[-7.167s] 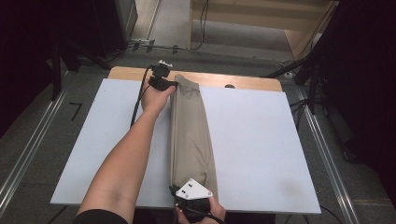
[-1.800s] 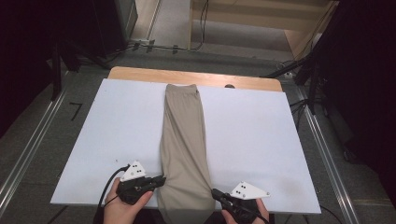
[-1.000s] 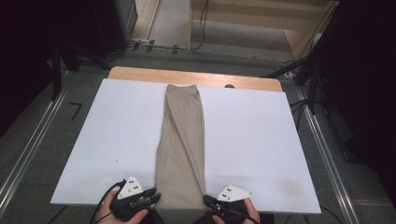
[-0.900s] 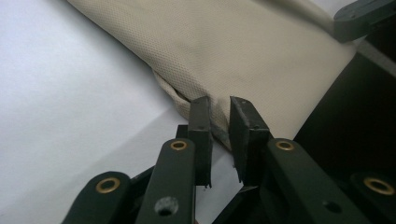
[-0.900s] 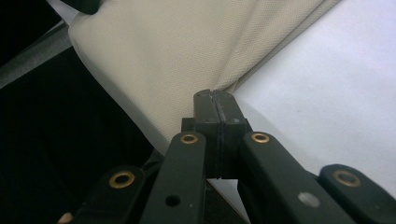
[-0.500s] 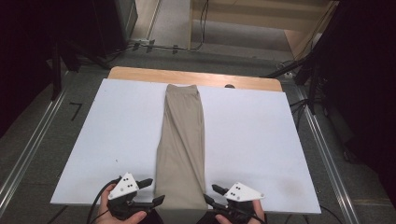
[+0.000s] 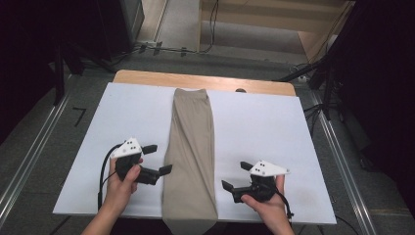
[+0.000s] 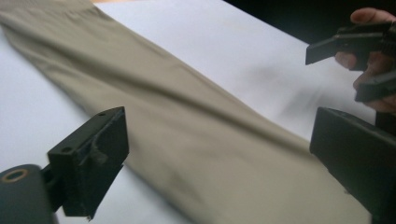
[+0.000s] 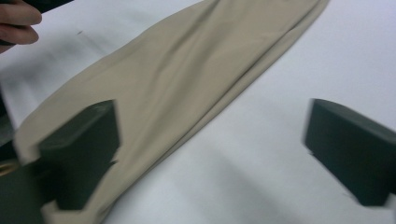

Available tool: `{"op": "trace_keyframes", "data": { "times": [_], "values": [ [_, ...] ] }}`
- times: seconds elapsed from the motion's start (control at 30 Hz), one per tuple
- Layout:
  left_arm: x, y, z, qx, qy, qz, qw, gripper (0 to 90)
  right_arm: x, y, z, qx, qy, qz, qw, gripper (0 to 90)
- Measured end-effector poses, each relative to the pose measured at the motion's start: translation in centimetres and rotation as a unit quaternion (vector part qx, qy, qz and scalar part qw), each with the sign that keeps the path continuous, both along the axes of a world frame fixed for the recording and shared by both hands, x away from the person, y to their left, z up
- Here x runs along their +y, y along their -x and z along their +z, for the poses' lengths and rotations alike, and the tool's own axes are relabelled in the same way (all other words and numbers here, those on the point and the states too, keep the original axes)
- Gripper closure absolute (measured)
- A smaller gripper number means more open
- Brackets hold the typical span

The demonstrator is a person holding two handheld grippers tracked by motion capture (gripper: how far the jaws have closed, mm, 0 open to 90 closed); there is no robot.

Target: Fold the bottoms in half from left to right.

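On the white bench (image 7: 274, 127) lies a folded beige cloth (image 7: 191, 152), long and flat, down the middle. Left tongs (image 7: 157, 157) and right tongs (image 7: 234, 176) have just been opening; both stand wide beside it, holding nothing.
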State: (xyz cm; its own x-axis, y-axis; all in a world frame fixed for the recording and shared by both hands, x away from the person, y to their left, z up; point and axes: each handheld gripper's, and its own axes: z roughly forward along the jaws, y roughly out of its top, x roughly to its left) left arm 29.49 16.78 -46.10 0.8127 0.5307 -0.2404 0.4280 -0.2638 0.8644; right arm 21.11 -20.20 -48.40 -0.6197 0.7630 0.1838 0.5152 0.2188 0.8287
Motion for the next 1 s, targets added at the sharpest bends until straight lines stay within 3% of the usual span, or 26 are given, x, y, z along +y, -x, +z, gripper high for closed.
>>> {"op": "trace_keyframes", "data": {
  "times": [0.27,0.47,0.53,0.67,0.83,1.0],
  "values": [
    [-1.6,-6.2,-0.2,0.004,-0.009,-0.001,1.0000,0.0,0.0,-5.6,0.4,0.002,-0.009,-0.004,1.0000,0.0],
    [-2.1,-9.6,-0.4,0.007,-0.009,0.005,0.9999,0.0,1.1,-10.0,0.4,0.006,-0.008,0.005,0.9999,0.0],
    [-2.3,-10.6,-0.6,0.009,-0.020,0.008,0.9997,0.0,1.7,-11.4,0.4,0.011,-0.004,0.010,0.9999,0.0],
    [-2.4,-12.3,-1.2,0.018,-0.025,0.016,0.9994,0.0,3.0,-14.3,0.3,0.018,0.003,0.012,0.9998,0.0],
    [-2.3,-13.4,-2.4,0.008,-0.025,0.029,0.9992,0.0,4.1,-17.9,0.1,0.022,0.010,0.002,0.9997,12.9],
    [-1.9,-14.4,-4.0,0.037,-0.021,0.047,0.9980,0.0,4.9,-21.2,0.0,0.034,0.014,-0.010,0.9993,16.2]
  ]
}}
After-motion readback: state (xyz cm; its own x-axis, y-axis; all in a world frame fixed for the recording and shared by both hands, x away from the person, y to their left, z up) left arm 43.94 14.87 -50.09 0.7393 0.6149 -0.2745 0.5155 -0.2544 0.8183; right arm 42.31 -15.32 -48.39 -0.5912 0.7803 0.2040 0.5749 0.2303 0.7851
